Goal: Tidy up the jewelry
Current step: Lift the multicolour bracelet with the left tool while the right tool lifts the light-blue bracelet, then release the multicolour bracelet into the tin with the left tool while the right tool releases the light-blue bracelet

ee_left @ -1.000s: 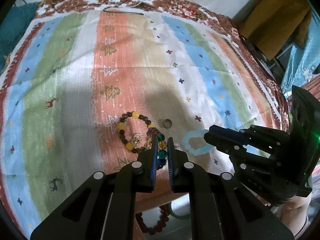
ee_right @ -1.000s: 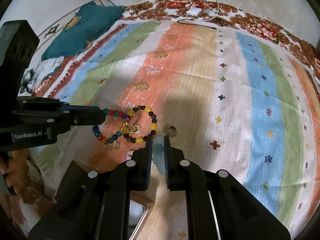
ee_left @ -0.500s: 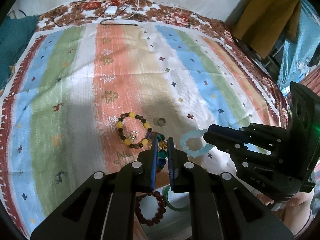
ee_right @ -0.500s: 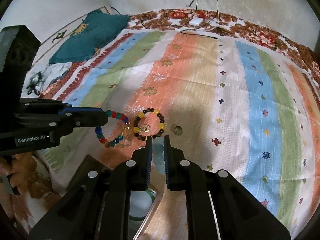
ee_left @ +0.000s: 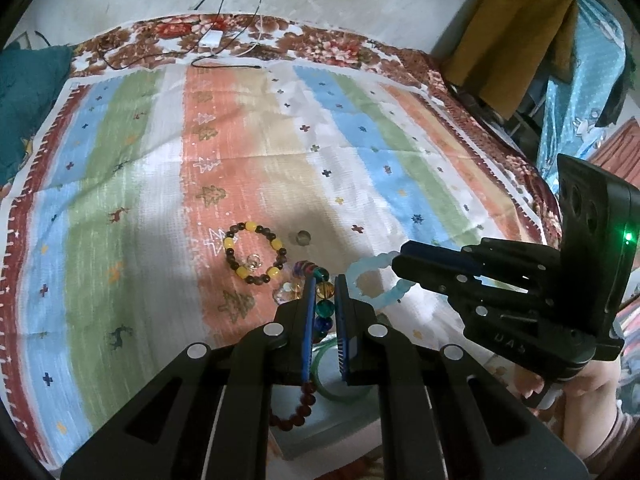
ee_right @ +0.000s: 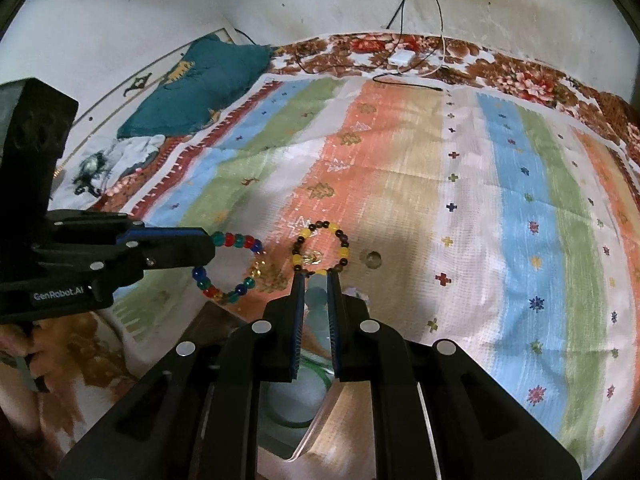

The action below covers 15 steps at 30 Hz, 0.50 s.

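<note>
My left gripper [ee_left: 324, 280] is shut on a multicoloured glass-bead bracelet [ee_left: 323, 300]; it also shows in the right wrist view [ee_right: 230, 266], held above the cloth. My right gripper [ee_right: 316, 280] is shut on a pale blue bracelet [ee_right: 316, 300], seen in the left wrist view [ee_left: 370, 284] hanging from its fingers. A brown-and-yellow bead bracelet [ee_left: 255, 253] lies on the striped cloth [ee_left: 160, 184], with a small ring [ee_left: 303, 237] beside it. Below both grippers is a grey box [ee_left: 320, 420] holding a dark red bead bracelet [ee_left: 294, 408] and a green bangle [ee_left: 340, 380].
A teal cushion [ee_right: 196, 84] and crumpled clothes lie at the left of the bed. A white charger with cables [ee_left: 212, 40] sits at the far edge by the wall. A brown hanging cloth [ee_left: 516, 36] is at the right.
Both grippers have drawn back towards me and risen with their bracelets, now over the grey box. The brown-and-yellow bracelet stays on the cloth.
</note>
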Available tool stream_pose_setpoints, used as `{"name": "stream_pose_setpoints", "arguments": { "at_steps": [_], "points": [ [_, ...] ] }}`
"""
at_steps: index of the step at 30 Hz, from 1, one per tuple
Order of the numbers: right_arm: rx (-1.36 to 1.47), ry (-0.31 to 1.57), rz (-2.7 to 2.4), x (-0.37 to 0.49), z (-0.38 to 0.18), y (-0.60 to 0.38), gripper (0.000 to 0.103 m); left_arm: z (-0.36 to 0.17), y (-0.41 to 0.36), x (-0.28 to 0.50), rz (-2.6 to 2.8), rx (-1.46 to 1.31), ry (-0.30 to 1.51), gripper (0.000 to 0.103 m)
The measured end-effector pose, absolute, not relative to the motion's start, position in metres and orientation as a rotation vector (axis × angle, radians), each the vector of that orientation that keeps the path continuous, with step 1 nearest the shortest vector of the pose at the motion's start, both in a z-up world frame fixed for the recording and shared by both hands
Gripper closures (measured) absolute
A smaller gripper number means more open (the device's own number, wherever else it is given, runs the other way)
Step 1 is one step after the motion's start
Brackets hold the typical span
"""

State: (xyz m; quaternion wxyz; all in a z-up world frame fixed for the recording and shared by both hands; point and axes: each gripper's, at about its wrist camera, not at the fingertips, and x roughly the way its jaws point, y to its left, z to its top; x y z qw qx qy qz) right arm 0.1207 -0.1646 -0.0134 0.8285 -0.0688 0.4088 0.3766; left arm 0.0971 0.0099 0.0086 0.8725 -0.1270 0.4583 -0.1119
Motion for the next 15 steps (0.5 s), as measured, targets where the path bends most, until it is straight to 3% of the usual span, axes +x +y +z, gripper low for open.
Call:
{"name": "stream_pose_setpoints", "arguments": {
  "at_steps": [15],
  "points": [
    [-0.149,0.859,0.826,0.104,-0.012,-0.171,0.091,0.004,0.001,0.074,-0.262,-0.251,0.958,0.094]
  ]
}}
